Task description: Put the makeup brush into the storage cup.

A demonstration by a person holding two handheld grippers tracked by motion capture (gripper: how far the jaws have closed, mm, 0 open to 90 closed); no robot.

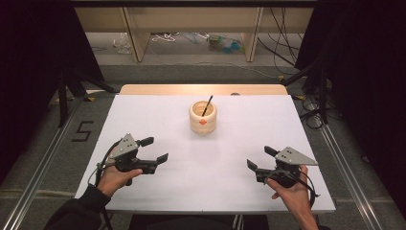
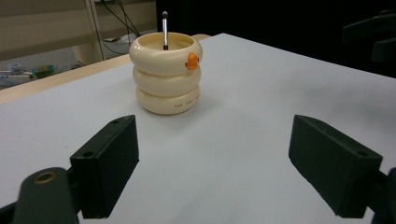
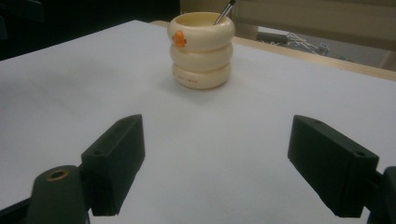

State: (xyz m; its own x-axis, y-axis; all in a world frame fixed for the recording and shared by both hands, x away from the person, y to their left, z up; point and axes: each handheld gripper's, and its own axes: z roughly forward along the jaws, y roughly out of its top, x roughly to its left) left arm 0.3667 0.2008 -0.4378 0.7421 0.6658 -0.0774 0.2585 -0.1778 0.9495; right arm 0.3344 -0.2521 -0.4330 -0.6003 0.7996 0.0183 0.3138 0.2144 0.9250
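Note:
A cream ringed holder [image 1: 203, 118] with an orange mark on its front stands upright at the table's middle back; it also shows ahead in the left gripper view [image 2: 166, 72] and the right gripper view [image 3: 201, 49]. A thin black brush [image 1: 207, 105] leans inside it, its tip sticking out [image 2: 165, 29] [image 3: 225, 10]. My left gripper [image 1: 155, 149] rests open at the near left, nothing between its jaws [image 2: 215, 163]. At the near right my right gripper [image 1: 259, 158] is open too and holds nothing [image 3: 217, 163]. Both point toward the holder, well short of it.
The white table [image 1: 158, 112] has a wooden strip along its far edge. Beyond it are wooden furniture legs, cables and small items on the floor. Tripod legs and cables stand on either side of the table.

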